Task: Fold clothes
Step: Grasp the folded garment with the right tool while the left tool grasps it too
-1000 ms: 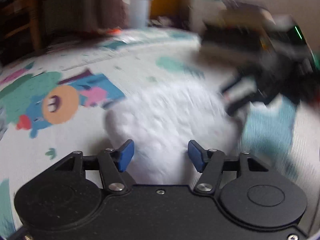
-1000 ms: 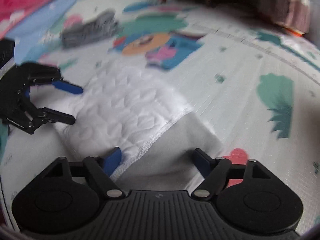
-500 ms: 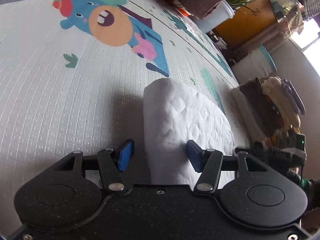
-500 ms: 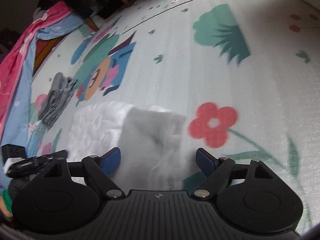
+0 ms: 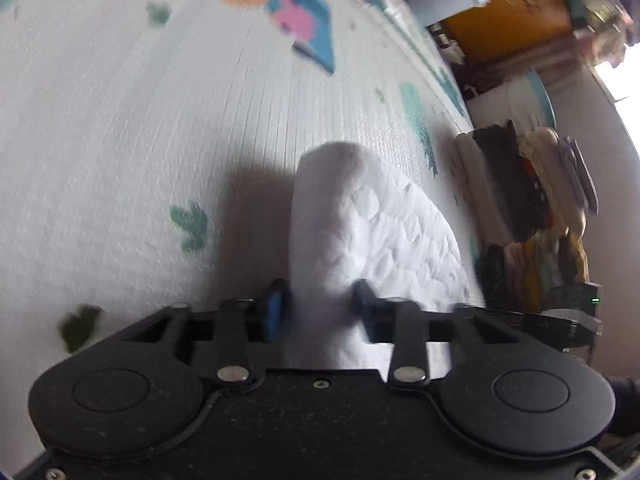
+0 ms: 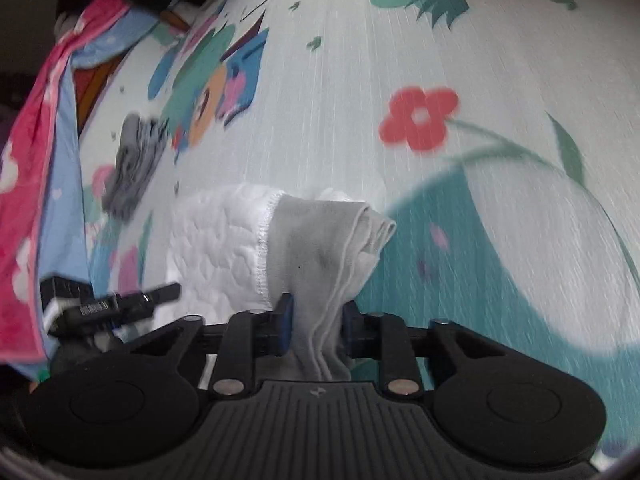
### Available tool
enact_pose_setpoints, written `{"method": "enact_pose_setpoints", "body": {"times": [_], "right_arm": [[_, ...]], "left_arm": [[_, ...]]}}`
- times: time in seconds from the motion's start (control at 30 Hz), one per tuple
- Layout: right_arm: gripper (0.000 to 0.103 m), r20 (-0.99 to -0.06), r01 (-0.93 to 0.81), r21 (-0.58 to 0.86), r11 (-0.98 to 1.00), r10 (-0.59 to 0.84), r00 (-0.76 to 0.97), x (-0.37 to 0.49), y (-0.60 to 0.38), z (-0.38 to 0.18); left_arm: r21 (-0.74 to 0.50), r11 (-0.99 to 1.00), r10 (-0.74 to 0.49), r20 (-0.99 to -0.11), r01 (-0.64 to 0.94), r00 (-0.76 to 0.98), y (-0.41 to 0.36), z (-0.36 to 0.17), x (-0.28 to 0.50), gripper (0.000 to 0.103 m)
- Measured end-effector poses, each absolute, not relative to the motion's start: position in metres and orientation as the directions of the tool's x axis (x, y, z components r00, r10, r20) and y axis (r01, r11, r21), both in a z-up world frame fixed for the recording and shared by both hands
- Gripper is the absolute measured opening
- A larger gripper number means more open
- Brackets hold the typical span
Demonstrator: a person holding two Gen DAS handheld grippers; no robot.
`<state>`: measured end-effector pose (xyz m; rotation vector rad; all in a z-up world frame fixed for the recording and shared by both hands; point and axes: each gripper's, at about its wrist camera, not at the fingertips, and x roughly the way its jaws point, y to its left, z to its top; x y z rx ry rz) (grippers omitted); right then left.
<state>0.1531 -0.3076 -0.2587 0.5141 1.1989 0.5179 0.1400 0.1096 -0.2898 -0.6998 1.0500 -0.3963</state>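
Left wrist view: the left gripper has its jaws closing around a bunched end of the white quilted garment, cloth filling the gap and the blue pads pressing it. The garment runs away from the jaws as a rolled ridge over the printed play mat on the floor, its flat part spreading toward the clothes pile. By my reading, this is the grab before a fold — the next move calls for both ends to rise together.

Right wrist view: the right gripper is closing too — its jaws pinch the grey hemmed end of the same garment, layered folds between the pads. The white quilted part lies beyond, near a grey folded item; the left gripper shows low at the left.
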Motion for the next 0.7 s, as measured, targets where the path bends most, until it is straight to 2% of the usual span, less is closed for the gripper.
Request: {"method": "enact_pose_setpoints", "body": {"times": [0.03, 0.07, 0.17, 0.2, 0.23, 0.27, 0.33, 0.47, 0.57, 0.7], "right_arm": [[0.073, -0.725, -0.12, 0.606, 0.786, 0.608, 0.323, 0.146, -0.309, -0.255], [0.079, -0.709, -0.125, 0.605, 0.787, 0.603, 0.365, 0.141, -0.311, -0.252], [0.08, -0.691, -0.138, 0.61, 0.781, 0.609, 0.39, 0.143, -0.308, -0.259], [0.07, -0.691, -0.15, 0.608, 0.78, 0.613, 0.384, 0.144, -0.305, -0.263], [0.05, -0.69, -0.165, 0.609, 0.776, 0.621, 0.372, 0.145, -0.301, -0.267], [0.049, -0.693, -0.179, 0.604, 0.777, 0.623, 0.363, 0.145, -0.296, -0.27], [0.039, -0.692, -0.204, 0.6, 0.773, 0.63, 0.352, 0.145, -0.283, -0.271], [0.031, -0.673, -0.16, 0.64, 0.751, 0.649, 0.354, 0.147, -0.285, -0.276], [0.027, -0.646, -0.111, 0.672, 0.732, 0.652, 0.397, 0.137, -0.303, -0.27], [0.026, -0.552, -0.014, 0.764, 0.645, 0.665, 0.503, 0.113, -0.337, -0.266]], "left_arm": [[-0.68, 0.733, -0.591, -0.65, -0.02, 0.478, 0.111, -0.288, 0.139, 0.053], [-0.68, 0.733, -0.586, -0.648, -0.022, 0.487, 0.112, -0.288, 0.139, 0.054], [-0.671, 0.741, -0.583, -0.646, -0.003, 0.493, 0.109, -0.291, 0.144, 0.055], [-0.666, 0.746, -0.583, -0.644, 0.012, 0.495, 0.106, -0.292, 0.145, 0.055], [-0.661, 0.75, -0.589, -0.644, 0.034, 0.487, 0.1, -0.292, 0.148, 0.048], [-0.655, 0.754, -0.596, -0.645, 0.055, 0.479, 0.095, -0.292, 0.15, 0.03], [-0.646, 0.759, -0.602, -0.651, 0.078, 0.463, 0.084, -0.291, 0.154, 0.027], [-0.646, 0.761, -0.594, -0.661, 0.055, 0.458, 0.075, -0.284, 0.162, 0.02], [-0.622, 0.774, -0.603, -0.666, 0.119, 0.44, 0.066, -0.256, 0.173, 0.019], [-0.559, 0.788, -0.614, -0.688, 0.256, 0.387, 0.038, -0.207, 0.199, 0.019]]}}
